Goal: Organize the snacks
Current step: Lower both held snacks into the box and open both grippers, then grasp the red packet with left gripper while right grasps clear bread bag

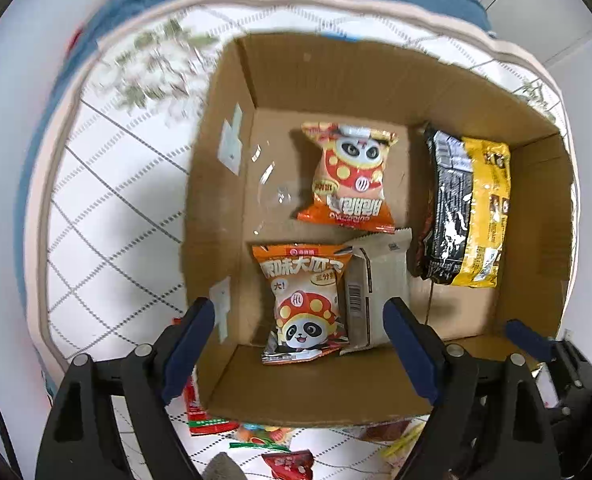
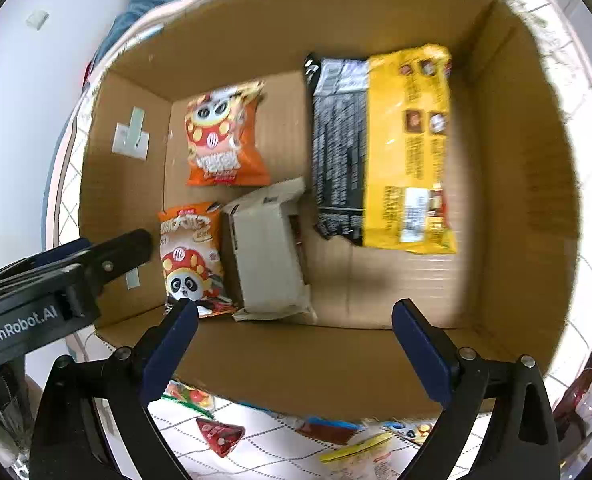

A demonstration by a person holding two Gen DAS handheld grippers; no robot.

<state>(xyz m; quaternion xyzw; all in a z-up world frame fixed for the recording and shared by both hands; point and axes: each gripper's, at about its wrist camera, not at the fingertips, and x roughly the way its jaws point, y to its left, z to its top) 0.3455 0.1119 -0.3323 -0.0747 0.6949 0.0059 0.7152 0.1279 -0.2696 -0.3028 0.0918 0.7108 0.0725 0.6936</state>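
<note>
Both grippers, left gripper and right gripper, hover over the cardboard box, jaws spread, nothing between them. Inside the box lie two orange panda snack bags; a beige packet; a black-and-yellow pack.

Brown box, orange panda packets

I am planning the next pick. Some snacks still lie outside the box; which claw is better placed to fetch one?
Probably the right claw: open and empty, with several loose packets, such as the red packet, on the cloth just below it. The left claw, also open, hangs over the cardboard box with fewer in view.
</note>
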